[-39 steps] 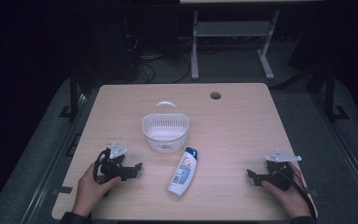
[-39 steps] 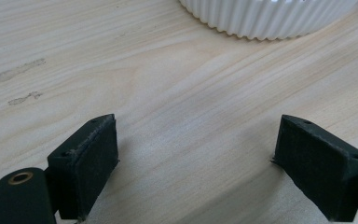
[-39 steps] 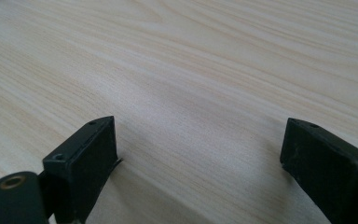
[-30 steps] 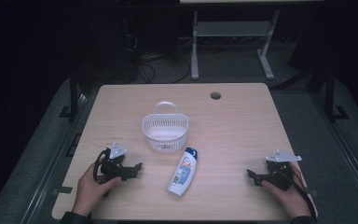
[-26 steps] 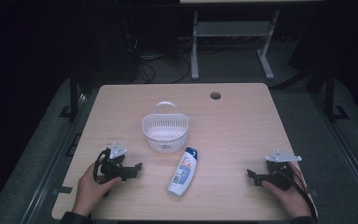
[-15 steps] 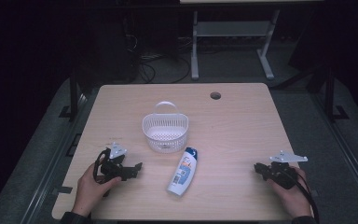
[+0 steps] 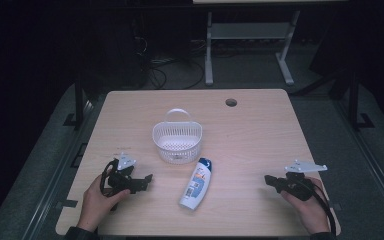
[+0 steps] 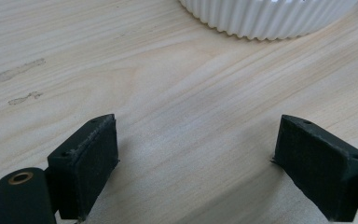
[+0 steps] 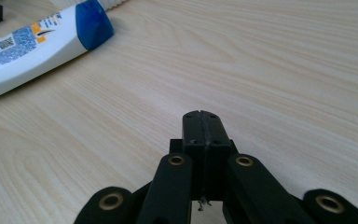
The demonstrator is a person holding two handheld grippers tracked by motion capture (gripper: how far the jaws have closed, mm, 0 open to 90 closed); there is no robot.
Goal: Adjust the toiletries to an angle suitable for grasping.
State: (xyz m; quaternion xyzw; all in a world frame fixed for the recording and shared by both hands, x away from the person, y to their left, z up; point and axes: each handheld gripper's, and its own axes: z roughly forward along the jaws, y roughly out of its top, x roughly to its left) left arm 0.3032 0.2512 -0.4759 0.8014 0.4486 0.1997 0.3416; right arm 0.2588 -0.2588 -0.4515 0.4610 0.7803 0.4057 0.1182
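High view: bottle (image 7: 196, 183) lying flat just beside basket (image 7: 177, 142), both grippers resting apart from it | Left gripper view: left gripper (image 8: 205, 163) jaws apart, empty | Right gripper view: right gripper (image 9: 202, 122) jaws together, empty | Step, judged: pre-grasp; next, reach bottle.

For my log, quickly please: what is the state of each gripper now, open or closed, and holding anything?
Left gripper: open, jaws wide apart over bare table, holding nothing.
Right gripper: closed, jaws pressed together, holding nothing.
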